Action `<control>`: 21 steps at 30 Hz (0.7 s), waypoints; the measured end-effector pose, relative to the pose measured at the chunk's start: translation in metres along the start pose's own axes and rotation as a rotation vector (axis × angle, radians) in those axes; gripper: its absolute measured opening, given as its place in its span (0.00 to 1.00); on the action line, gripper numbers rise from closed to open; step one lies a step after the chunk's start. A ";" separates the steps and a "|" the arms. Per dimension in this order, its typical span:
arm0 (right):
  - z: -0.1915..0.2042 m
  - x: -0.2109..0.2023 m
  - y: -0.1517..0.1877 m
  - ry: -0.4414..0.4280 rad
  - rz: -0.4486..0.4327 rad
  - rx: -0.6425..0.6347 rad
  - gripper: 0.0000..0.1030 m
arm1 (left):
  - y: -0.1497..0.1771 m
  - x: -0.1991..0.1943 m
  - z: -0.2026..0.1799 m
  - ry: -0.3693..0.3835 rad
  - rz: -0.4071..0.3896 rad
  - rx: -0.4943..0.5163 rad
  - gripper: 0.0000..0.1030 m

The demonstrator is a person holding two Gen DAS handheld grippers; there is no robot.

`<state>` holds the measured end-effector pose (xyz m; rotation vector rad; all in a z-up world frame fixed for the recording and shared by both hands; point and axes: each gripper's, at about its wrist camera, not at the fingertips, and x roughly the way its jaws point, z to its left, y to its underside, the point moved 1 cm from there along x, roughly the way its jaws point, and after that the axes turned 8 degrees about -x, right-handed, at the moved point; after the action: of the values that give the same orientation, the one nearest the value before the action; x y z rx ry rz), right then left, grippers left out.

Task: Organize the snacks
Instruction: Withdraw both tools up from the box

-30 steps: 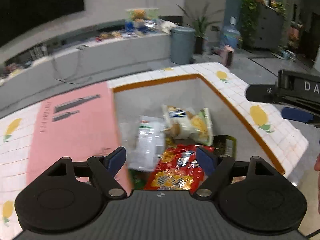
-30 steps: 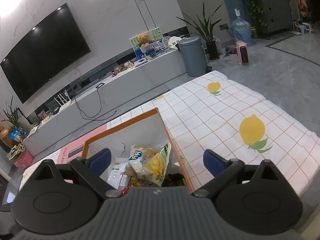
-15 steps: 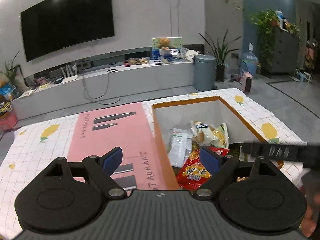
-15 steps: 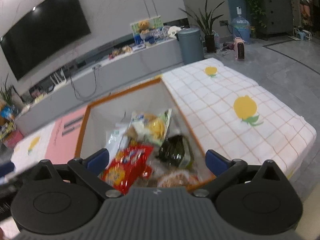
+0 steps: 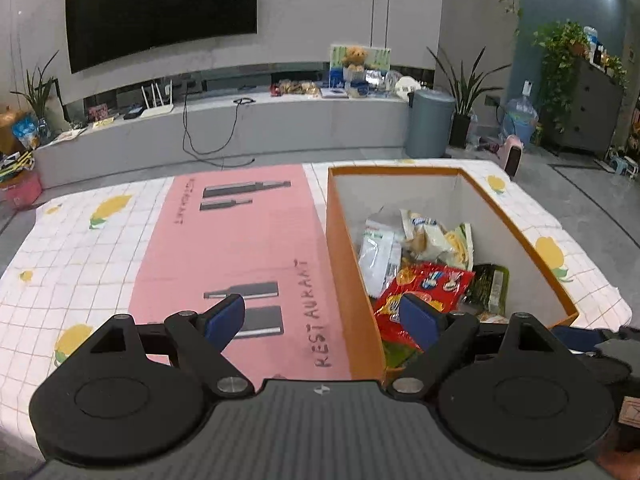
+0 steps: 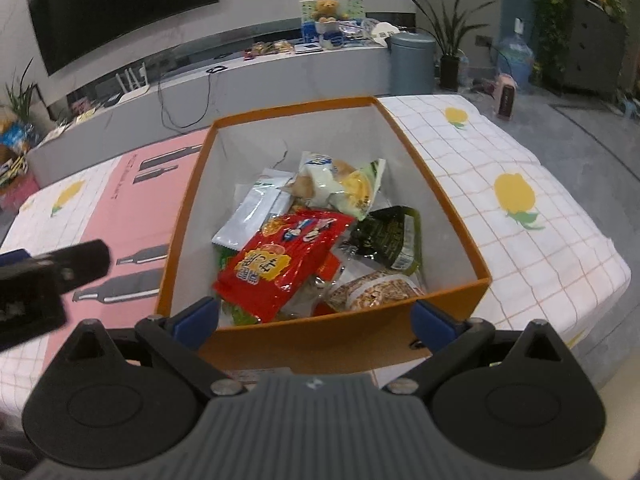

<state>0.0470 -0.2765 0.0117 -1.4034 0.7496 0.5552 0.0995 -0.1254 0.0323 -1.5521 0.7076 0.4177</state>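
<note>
An orange box (image 6: 320, 340) with white inner walls stands on the table and holds several snack packs. A red pack (image 6: 280, 260) lies on top, with a white pouch (image 6: 252, 212), a pale green chips bag (image 6: 344, 184), a dark green pack (image 6: 388, 236) and a nut pack (image 6: 376, 290) around it. My right gripper (image 6: 316, 320) is open and empty, just before the box's near wall. My left gripper (image 5: 320, 320) is open and empty, above the box's left wall (image 5: 348, 272); the red pack (image 5: 424, 284) shows there too.
A pink mat (image 5: 232, 248) printed RESTAURANT lies left of the box on a lemon-print checked cloth (image 6: 520, 200). The table's right edge drops to the grey floor. Behind are a low TV bench, a grey bin (image 5: 430, 120) and plants.
Both grippers have drawn back and risen from the box. The left one now looks over the pink mat and box; the right one now looks down into the box. Both stay open.
</note>
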 end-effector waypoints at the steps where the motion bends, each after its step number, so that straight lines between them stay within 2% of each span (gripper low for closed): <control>1: 0.000 0.000 0.000 -0.002 -0.001 0.004 0.97 | 0.001 0.002 0.000 -0.006 0.008 -0.002 0.99; 9: 0.005 0.006 0.000 0.023 0.037 -0.012 0.97 | 0.007 0.011 0.006 -0.024 0.064 -0.029 0.99; 18: 0.008 0.006 0.001 0.025 0.060 -0.042 0.97 | 0.009 0.017 0.004 -0.016 0.121 -0.043 0.99; 21: 0.011 0.006 0.001 0.026 0.072 -0.073 0.97 | 0.010 0.020 0.005 -0.001 0.165 -0.043 0.99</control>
<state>0.0516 -0.2661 0.0064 -1.4579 0.8104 0.6265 0.1085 -0.1242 0.0119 -1.5389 0.8340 0.5593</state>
